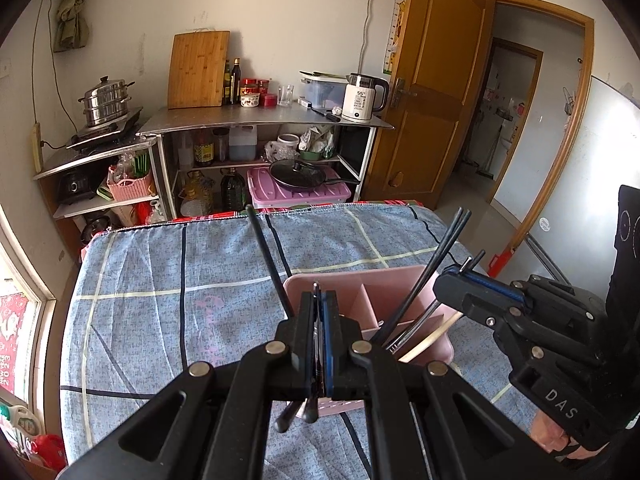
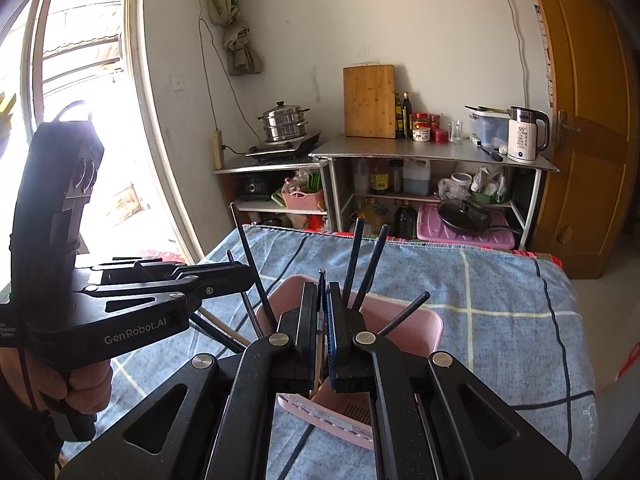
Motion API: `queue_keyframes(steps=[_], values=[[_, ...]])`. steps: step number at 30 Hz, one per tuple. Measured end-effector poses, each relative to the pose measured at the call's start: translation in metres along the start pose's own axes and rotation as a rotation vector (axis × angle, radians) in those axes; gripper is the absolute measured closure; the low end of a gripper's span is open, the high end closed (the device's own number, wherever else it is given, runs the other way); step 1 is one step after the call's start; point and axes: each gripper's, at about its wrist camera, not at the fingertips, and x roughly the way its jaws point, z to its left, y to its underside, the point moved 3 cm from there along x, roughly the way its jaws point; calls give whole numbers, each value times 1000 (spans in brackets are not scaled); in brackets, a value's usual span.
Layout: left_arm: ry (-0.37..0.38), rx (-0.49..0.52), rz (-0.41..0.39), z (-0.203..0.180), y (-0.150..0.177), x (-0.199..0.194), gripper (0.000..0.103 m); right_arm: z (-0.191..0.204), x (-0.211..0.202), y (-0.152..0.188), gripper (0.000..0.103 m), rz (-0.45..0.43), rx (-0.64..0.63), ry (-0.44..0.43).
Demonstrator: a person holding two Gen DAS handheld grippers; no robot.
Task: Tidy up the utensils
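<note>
A pink utensil holder [image 1: 400, 292] with compartments stands on the blue checked tablecloth; it also shows in the right wrist view [image 2: 404, 320]. Black chopsticks [image 1: 436, 264] and a metal utensil lean in it. My left gripper [image 1: 318, 292] is shut on a thin black-handled utensil, just above the holder's near left edge; a black chopstick [image 1: 266, 258] rises beside it. My right gripper [image 2: 322, 284] is shut on a slim metal utensil [image 2: 320, 320] over the holder. In the left wrist view the right gripper [image 1: 460, 270] sits at the holder's right side. Several chopsticks [image 2: 360, 264] stand in the holder.
The table [image 1: 160, 288] is covered by the blue cloth. Behind it stands a metal shelf unit [image 1: 264, 120] with a cutting board, bottles, kettle [image 1: 362, 96] and a steamer pot [image 1: 106, 100]. A wooden door [image 1: 436, 80] is open at right. A window [image 2: 80, 80] is at left.
</note>
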Motion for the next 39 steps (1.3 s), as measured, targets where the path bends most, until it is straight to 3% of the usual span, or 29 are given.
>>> queue_keyframes(steps=[8,16,39], values=[[-24,4,-37,0,0,-9,98,-2,-4,-1,98,-1,-2,4],[-29,-1,-114,-3,3,-44,95,2,-32,1,92,-47,-13,-4],[-35,-2,-251,-32,64,-121,75,18,-113,51,85,-126,-47,34]])
